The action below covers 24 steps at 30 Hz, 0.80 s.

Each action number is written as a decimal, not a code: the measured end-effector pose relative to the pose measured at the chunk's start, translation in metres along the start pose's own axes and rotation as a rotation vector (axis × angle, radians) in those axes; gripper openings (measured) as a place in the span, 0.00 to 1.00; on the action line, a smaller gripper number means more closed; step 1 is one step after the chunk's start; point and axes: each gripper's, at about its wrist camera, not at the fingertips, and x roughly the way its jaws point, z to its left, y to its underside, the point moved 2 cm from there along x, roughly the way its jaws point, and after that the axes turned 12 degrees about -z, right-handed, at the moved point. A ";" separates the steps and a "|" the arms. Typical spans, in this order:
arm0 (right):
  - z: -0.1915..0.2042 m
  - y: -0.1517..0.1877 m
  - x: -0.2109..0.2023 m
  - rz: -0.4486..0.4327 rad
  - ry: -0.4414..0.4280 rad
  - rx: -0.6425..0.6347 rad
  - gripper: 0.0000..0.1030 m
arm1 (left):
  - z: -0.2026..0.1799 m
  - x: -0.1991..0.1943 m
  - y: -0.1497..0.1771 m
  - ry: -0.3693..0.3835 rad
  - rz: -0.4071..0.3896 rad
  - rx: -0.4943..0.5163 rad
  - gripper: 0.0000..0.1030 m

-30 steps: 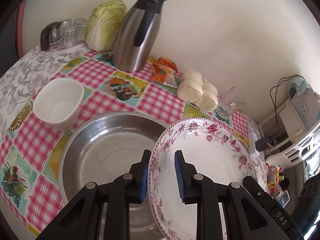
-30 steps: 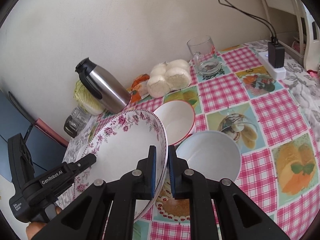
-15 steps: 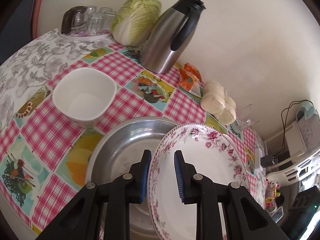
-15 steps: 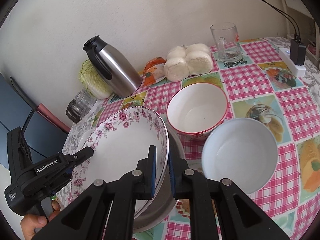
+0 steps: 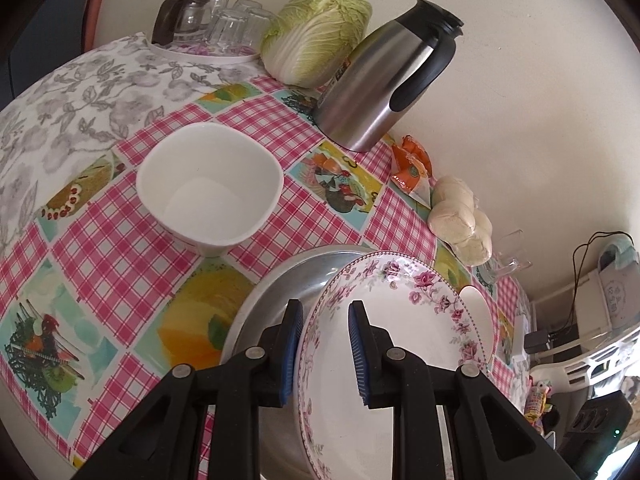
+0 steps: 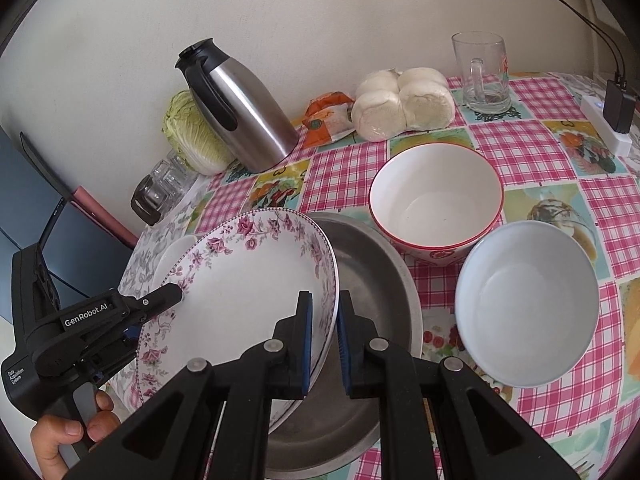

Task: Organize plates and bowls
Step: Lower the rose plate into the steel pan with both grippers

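Observation:
A white plate with pink flowers is held tilted over a steel basin. My left gripper straddles the plate's left rim with a clear gap on both sides; it also shows in the right wrist view. My right gripper is shut on the plate's right rim. A square white bowl sits left of the basin. A red-rimmed bowl and a pale blue bowl sit to the right.
Along the wall stand a steel thermos, a cabbage, a tray of glasses, an orange packet, buns and a glass mug. A power strip lies far right.
Both grippers have carried the plate lower and left over the steel basin. The right gripper's jaws sit slightly wider on the rim than before.

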 end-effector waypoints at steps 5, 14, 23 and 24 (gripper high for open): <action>-0.003 0.002 0.006 0.012 0.010 0.005 0.13 | 0.005 0.010 0.003 -0.003 0.024 -0.009 0.25; -0.011 0.008 0.018 0.039 0.054 0.003 0.13 | 0.007 0.029 0.016 -0.028 0.071 0.002 0.25; -0.022 0.015 0.029 0.074 0.082 0.014 0.13 | 0.007 0.046 0.026 -0.073 0.096 0.035 0.25; -0.022 0.016 0.030 0.079 0.088 0.011 0.13 | 0.006 0.046 0.026 -0.080 0.095 0.044 0.25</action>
